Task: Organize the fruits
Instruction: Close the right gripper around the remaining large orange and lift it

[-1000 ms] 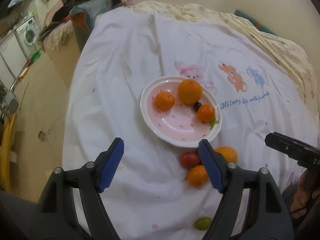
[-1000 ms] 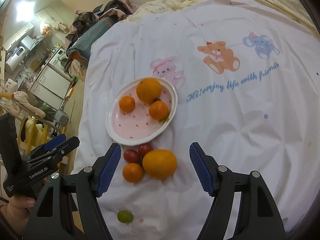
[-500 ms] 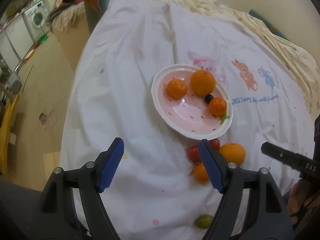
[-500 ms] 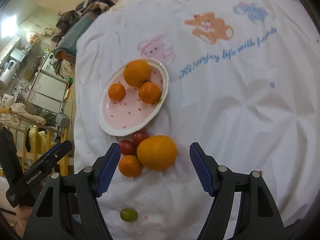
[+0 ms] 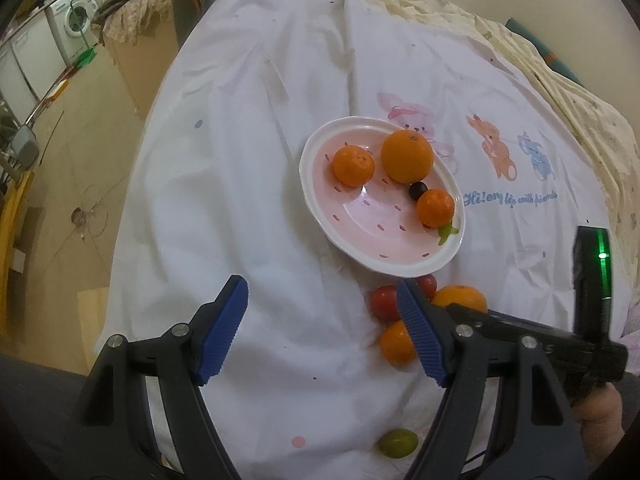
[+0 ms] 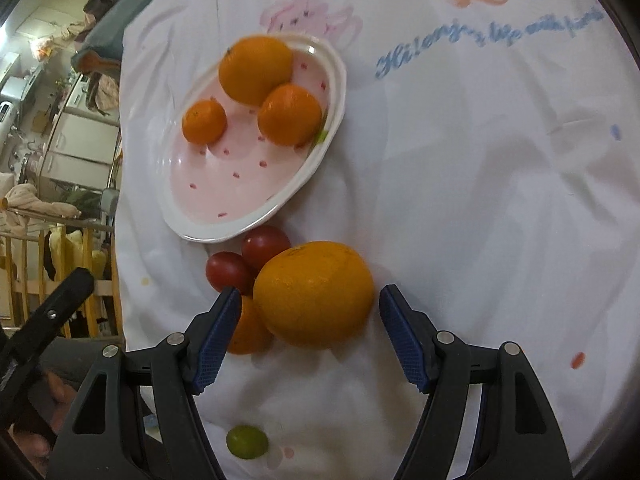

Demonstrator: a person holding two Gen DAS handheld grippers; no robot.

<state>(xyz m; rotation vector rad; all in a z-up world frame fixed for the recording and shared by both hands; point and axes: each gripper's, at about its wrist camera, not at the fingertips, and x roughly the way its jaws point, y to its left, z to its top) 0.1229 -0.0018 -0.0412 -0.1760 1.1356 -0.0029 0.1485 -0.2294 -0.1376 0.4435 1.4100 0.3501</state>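
A pink-and-white plate [image 5: 348, 244] [image 6: 224, 236] on the white sheet holds a big orange [image 5: 407, 156] [image 6: 256, 70], two mandarins [image 5: 354, 166] [image 5: 435, 208] and a small dark berry [image 5: 418, 189]. In front of it lie a large orange [image 6: 314, 294] [image 5: 460, 298], two red tomatoes [image 6: 228, 272] [image 6: 266, 246], a small mandarin [image 6: 248, 328] [image 5: 396, 342] and a green fruit [image 6: 247, 441] [image 5: 398, 443]. My right gripper [image 6: 310, 338] is open, its blue pads either side of the large orange. My left gripper [image 5: 322, 330] is open and empty over bare sheet, left of the loose fruits.
The sheet [image 5: 248, 128] has cartoon animals and blue lettering [image 6: 480, 36]. Its left edge drops to the floor [image 5: 72, 128]. A washing machine [image 5: 76, 20] and clothes piles stand at the back left. The right gripper's body [image 5: 560, 340] shows in the left view.
The right gripper has come down and forward, so the large orange now sits between its pads. The left gripper has drawn slightly nearer the plate.
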